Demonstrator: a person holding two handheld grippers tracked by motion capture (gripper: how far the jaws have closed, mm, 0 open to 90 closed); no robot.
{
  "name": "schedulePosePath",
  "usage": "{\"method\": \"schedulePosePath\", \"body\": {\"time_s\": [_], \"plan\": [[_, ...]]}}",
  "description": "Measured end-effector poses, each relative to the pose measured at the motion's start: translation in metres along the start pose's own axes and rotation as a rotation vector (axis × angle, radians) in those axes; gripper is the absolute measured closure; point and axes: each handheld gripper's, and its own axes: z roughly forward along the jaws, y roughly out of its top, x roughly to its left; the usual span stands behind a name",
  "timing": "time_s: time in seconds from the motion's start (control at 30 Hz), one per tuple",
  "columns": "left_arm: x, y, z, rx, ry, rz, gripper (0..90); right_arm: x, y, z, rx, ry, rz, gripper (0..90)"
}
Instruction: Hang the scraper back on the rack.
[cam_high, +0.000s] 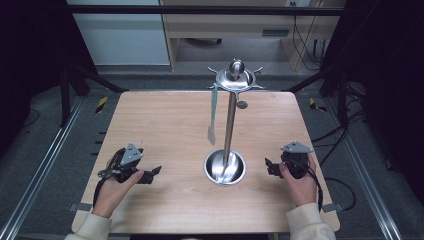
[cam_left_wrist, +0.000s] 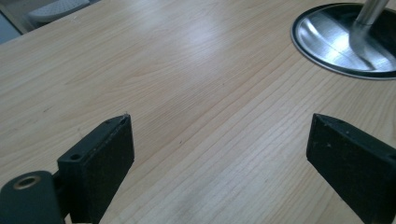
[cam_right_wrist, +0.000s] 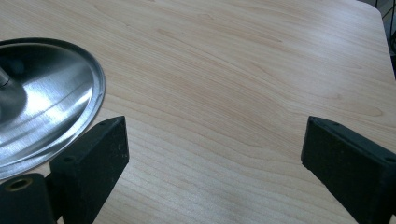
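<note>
Broadly, the wooden table (cam_high: 165, 125) lay under both claws, with the steel utensil stand (cam_high: 229, 125) rising between them, its round base (cam_high: 225, 167) just inward of each. A teal spatula (cam_high: 213, 114) hung from a hook of the stand's top ring (cam_high: 235, 80), ahead of both claws and well above them, nearer the left claw's side of the pole. The left claw (cam_high: 155, 171) rested low on the table with its jaws spread wide and nothing between them; the right claw (cam_high: 269, 166) sat likewise, gaping and empty. Reaching for the spatula looked risky: a claw swung carelessly could knock the slim pole and rock the stand, and a pull sideways rather than upward might snag the spatula on its hook and tip everything over.
</note>
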Motion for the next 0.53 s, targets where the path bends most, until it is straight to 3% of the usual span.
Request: {"method": "schedulePosePath", "body": {"time_s": [0.13, 0.23, 0.33, 0.53], "plan": [[0.007, -0.009, 0.0, 0.008, 0.018, -0.028, 7.8, 0.0, 0.0, 0.0, 0.0, 0.003, -0.001, 8.0], [0.012, -0.017, -0.005, 0.0, 0.031, -0.071, 8.3, 0.0, 0.0, 0.0, 0.0, 0.003, -0.003, 8.0], [0.01, -0.023, -0.01, 0.012, 0.063, -0.073, 9.0, 0.0, 0.0, 0.0, -0.004, 0.007, 0.003, 8.0], [0.004, -0.025, -0.014, 0.005, 0.074, -0.1, 9.6, 0.0, 0.001, 0.0, -0.011, 0.014, 0.007, 8.0]]}}
